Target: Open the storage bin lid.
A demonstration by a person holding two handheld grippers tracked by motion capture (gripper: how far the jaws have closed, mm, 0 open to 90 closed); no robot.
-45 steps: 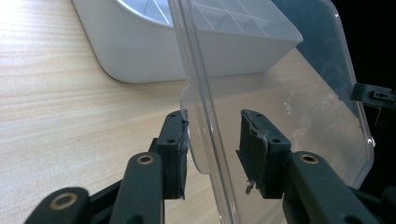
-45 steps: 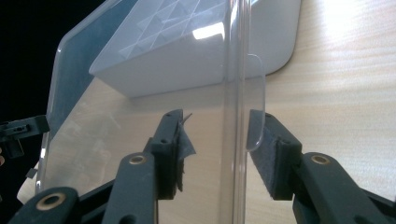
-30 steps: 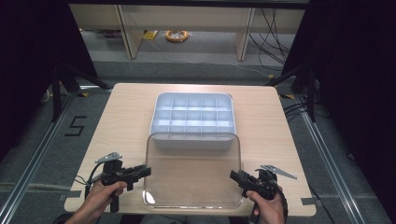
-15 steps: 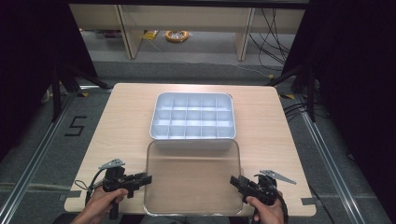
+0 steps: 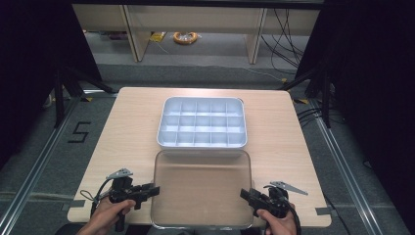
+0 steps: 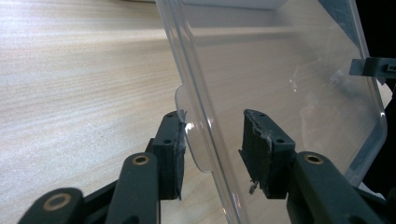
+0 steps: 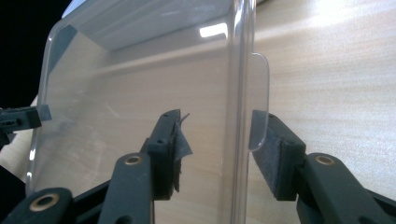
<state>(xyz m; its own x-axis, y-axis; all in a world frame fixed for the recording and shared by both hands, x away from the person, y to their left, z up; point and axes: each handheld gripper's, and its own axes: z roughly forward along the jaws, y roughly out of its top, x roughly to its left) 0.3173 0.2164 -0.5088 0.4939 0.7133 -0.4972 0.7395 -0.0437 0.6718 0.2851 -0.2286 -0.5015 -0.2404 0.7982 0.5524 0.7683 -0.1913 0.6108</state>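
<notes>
Light wooden table (image 5: pixel 132 132) at frame centre, white compartment tray (image 5: pixel 202 122) at its middle, clear plastic lid (image 5: pixel 202 188) lower centre just below tray, left gripper (image 5: pixel 152 190) and right gripper (image 5: pixel 244 194) jaws spread, straddling lid's side edges.

A light wooden table (image 5: pixel 132 127) with rounded corners stands on a grey floor (image 5: pixel 44 147). A white tray (image 5: pixel 201 123) divided into many small compartments sits near the table's middle. A clear plastic lid (image 5: pixel 201 188) lies flat on the table just in front of the tray, reaching the near edge.
</notes>
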